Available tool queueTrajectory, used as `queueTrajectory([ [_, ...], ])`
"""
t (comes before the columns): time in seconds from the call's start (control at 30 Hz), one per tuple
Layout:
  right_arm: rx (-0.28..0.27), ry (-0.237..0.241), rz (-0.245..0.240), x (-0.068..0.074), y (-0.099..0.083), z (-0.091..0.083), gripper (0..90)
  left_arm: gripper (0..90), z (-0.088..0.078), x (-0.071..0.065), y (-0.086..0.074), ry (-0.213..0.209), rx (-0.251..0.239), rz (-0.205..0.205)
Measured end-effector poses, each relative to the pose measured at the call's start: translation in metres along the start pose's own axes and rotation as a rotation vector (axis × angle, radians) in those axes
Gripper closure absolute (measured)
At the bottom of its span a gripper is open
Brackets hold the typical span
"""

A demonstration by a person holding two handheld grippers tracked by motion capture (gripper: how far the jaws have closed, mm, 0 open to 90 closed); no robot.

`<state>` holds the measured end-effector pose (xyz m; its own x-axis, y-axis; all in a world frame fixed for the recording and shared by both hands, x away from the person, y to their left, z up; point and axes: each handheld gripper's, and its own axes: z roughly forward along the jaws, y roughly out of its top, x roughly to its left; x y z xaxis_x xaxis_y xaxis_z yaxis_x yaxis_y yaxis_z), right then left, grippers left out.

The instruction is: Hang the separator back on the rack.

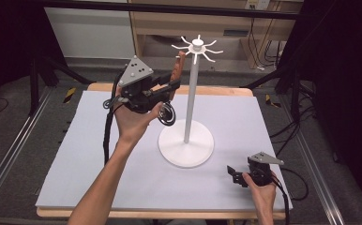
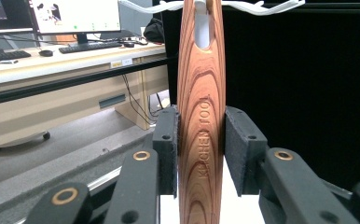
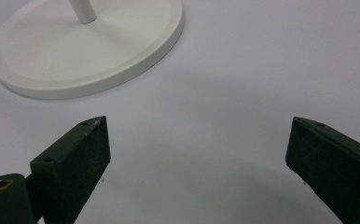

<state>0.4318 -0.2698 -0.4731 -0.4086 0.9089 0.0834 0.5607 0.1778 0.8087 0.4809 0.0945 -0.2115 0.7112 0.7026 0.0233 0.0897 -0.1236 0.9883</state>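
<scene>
A wooden utensil handle (image 1: 180, 65) stamped "KITCHEN TOOL" stands upright in my left gripper (image 1: 170, 88), which is shut on it well above the table. In the left gripper view the handle (image 2: 201, 140) rises between both pads of the left gripper (image 2: 200, 126). The slot in its top (image 2: 201, 28) sits right by the white hooks (image 2: 262, 5) of the rack. A dark wire coil (image 1: 168, 114) hangs below the hand. The white hook stand (image 1: 191, 93) rises from a round base (image 1: 186, 145). My right gripper (image 1: 233, 174) rests open at the front right, with bare table between the jaws of the right gripper (image 3: 197, 135).
A pale sheet (image 1: 99, 154) covers the table. The stand's base (image 3: 89, 51) lies just ahead of the right gripper. Black curtains hang at both sides. A desk with a keyboard (image 2: 89, 46) and a wooden shelf unit (image 1: 193, 23) stand behind the table.
</scene>
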Motion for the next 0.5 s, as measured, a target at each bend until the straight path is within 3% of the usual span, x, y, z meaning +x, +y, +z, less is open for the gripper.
queueTrajectory([
  [0.5, 0.005, 0.002, 0.000, 0.0012, -0.0001, 0.0008, 6.9, 66.5, 0.0010, 0.0007, -0.0044, 0.005, -0.012, 0.003],
])
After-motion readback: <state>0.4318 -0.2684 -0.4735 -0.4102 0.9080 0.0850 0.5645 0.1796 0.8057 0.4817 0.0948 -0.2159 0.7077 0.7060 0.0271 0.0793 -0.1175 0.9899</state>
